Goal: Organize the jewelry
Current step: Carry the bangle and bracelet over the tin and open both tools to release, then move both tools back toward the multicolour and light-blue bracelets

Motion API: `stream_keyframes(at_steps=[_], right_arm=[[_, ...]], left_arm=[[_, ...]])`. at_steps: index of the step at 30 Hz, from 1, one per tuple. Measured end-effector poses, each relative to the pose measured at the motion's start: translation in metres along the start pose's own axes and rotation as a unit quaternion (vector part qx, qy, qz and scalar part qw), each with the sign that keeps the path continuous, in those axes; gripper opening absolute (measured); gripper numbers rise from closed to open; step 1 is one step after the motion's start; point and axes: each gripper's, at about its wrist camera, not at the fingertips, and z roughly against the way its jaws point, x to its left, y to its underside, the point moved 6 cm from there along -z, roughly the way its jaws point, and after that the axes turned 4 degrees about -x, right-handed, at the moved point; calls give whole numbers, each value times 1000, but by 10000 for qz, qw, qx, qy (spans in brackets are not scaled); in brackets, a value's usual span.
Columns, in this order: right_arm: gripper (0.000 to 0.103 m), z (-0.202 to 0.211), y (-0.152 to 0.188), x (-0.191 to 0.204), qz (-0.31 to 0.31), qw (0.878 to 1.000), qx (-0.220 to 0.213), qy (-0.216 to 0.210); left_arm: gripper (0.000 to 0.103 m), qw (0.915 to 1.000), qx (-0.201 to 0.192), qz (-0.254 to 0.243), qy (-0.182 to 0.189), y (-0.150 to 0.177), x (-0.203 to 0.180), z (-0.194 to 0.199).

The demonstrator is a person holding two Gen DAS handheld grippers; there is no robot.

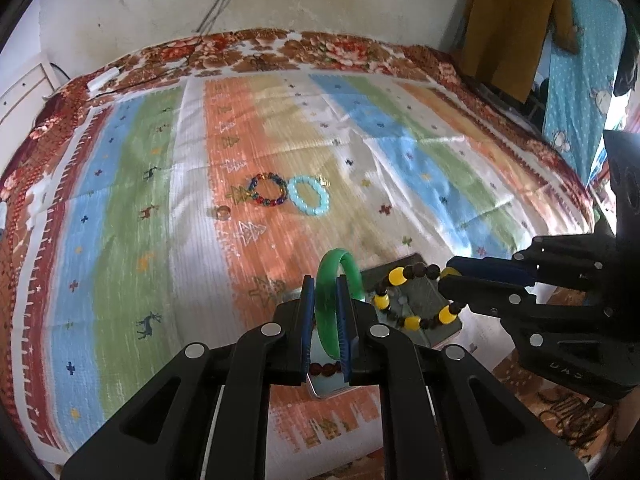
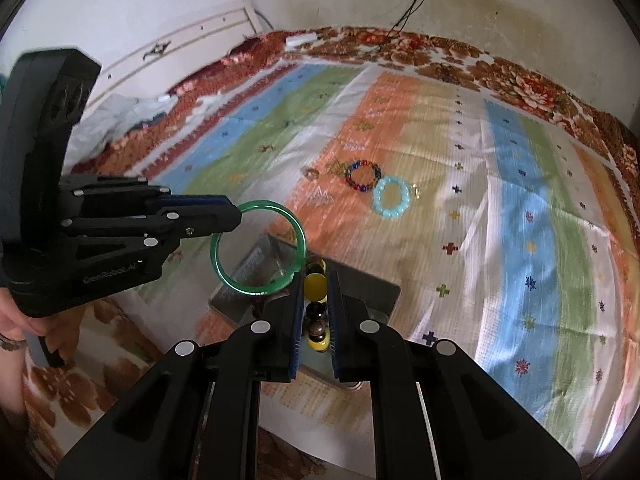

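Green and glassy, the bangle (image 1: pixel 340 280) stands on edge between the closed jaws of the left gripper (image 1: pixel 325 284), held above a small shallow tray (image 1: pixel 420 292) that sits on the striped bed cover (image 1: pixel 160 200). From the right wrist view the same bangle (image 2: pixel 258 252) shows as a full ring, pinched at its upper left rim by the left gripper (image 2: pixel 236 216), its lower edge hanging over the tray (image 2: pixel 384 292). The right gripper (image 2: pixel 316 308) has its jaws clamped on a bracelet of yellow and dark brown beads (image 2: pixel 316 286); in the left wrist view this bracelet (image 1: pixel 400 276) hangs in a loop over the tray, gripped at its right side by the right gripper (image 1: pixel 446 276). Bangle and beaded bracelet hang just beside each other; whether they touch cannot be told. A short run of reddish-brown beads (image 1: pixel 326 369) shows under the left gripper's fingers, lying in the near end of the tray. Farther up the cover, well apart from the tray, lie two more pieces side by side: a multicoloured bead bracelet (image 1: pixel 269 189) and, just right of it, a pale blue bead bracelet (image 1: pixel 309 195). A small roundish brown object (image 1: pixel 222 212), too blurred to identify, lies to the left of them. A person's hand (image 2: pixel 24 320) holds the left gripper's handle at the left edge of the right wrist view.
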Motion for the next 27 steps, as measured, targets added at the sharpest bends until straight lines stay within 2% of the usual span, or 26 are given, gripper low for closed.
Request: stream_keyframes(at_steps=[1,2,3,7,11,18,27], right_arm=[[33,-1,0,0,31,10000,18,59],[42,-2,1,-1,45,9999,11,116],[53,-1,0,-2,42,9999,-26,145],[53,-1,-3,-12,-128,9996,-101,250],[53,-5,-7,-34,-520,9978,-116,402],[53,-17,-20,-58,-816,9950,-198,544],[53,-36,-32,-79,-951,9933,-135,650]], left_arm=[[23,10000,72,-17,25,1,-1,-3],[33,9999,129,-31,-6,3,-1,-5],[47,9999,99,-55,-103,2,0,-5],[48,9994,-9,59,-352,-1,14,-2],[48,9966,20,218,-790,-5,39,-6],[50,9940,83,467,-981,-16,61,-17],[50,9914,269,386,-1219,-28,71,-38]])
